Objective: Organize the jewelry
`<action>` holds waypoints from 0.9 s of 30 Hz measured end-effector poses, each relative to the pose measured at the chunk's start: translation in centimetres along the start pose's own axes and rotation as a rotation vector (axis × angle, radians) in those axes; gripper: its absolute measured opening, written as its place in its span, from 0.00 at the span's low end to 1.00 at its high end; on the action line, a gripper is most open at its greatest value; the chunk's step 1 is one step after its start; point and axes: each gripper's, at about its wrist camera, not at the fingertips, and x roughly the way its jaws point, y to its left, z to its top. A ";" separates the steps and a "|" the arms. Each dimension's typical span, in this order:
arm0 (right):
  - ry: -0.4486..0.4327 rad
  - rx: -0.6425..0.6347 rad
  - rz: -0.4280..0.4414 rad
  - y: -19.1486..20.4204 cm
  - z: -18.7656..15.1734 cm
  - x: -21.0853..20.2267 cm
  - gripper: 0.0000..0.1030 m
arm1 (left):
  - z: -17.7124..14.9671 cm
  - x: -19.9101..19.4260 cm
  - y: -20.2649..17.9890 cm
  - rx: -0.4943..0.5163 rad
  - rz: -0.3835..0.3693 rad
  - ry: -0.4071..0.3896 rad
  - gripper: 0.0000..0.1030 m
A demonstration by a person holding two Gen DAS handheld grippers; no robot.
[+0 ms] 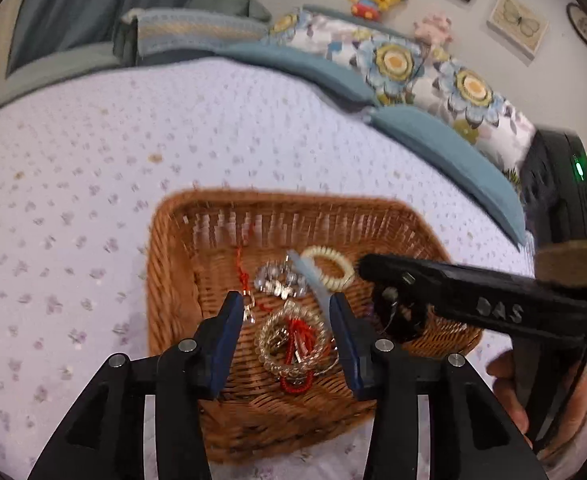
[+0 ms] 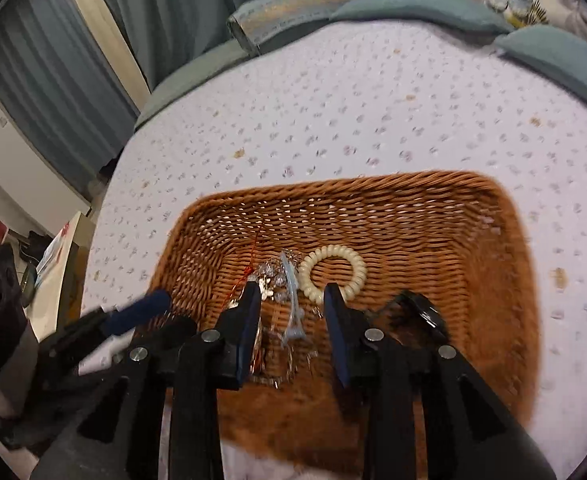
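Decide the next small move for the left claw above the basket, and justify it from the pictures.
Probably lower the open left claw onto the clear beaded bracelet: it lies between the fingers in the wicker basket, nothing is held, and the right claw sits aside.

Our left hand-held gripper (image 1: 285, 308) has matte black angular arms with triangular cut-outs, round silver screws, and dark blue finger pads (image 1: 229, 340). Our right hand-held gripper (image 2: 292, 296) is built the same way. In the left view its black body carries raised letters, a tan strap at 3 o'clock, and bare skin (image 1: 509, 396) at 4 o'clock.
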 end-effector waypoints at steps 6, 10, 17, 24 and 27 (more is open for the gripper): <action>-0.130 -0.069 -0.083 0.7 -3.9 -8.1 0.44 | -0.6 -5.9 -2.5 0.022 0.024 -0.099 0.49; -0.196 -0.101 -0.143 1.4 -7.5 -12.7 0.51 | -1.8 -10.1 -5.5 0.044 0.078 -0.153 0.53; -0.406 -0.119 -0.235 2.0 -11.8 -18.2 0.69 | -6.6 -15.0 -7.9 0.014 0.106 -0.237 0.67; -0.423 -0.142 -0.264 2.3 -12.5 -18.2 0.69 | -8.1 -16.3 -10.2 0.064 0.150 -0.313 0.67; -0.390 -0.119 -0.271 1.5 -12.4 -17.4 0.69 | -8.5 -16.0 -10.6 0.079 0.180 -0.316 0.67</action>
